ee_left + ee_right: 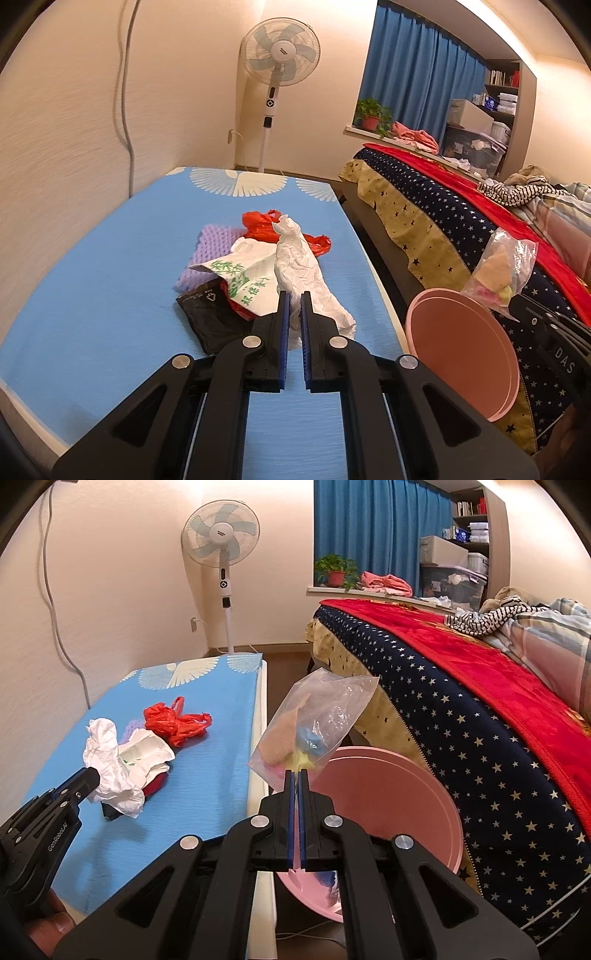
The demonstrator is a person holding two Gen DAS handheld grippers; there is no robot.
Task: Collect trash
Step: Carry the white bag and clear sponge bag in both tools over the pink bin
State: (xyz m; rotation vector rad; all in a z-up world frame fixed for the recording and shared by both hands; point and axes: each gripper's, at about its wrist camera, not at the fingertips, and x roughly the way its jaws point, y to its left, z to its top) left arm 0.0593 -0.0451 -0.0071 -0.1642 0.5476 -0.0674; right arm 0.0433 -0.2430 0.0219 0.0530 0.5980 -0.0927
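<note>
A trash pile lies on the blue table (110, 258): a crumpled white paper (299, 258), a red plastic bag (258, 221), a white wrapper with green print (243, 273), a black wrapper (210, 314) and a purple knitted piece (210, 240). My left gripper (294, 295) is shut on the white paper (107, 771) and lifts its end. My right gripper (296, 773) is shut on a clear plastic bag (314, 720) with coloured scraps, held above the pink bin (388, 805). That bag (502, 269) and bin (461, 350) also show at the right of the left wrist view.
A bed (480, 701) with a star-print cover and a red blanket stands right of the bin. A standing fan (221, 542) is by the far wall. A narrow floor gap (284, 664) runs between table and bed.
</note>
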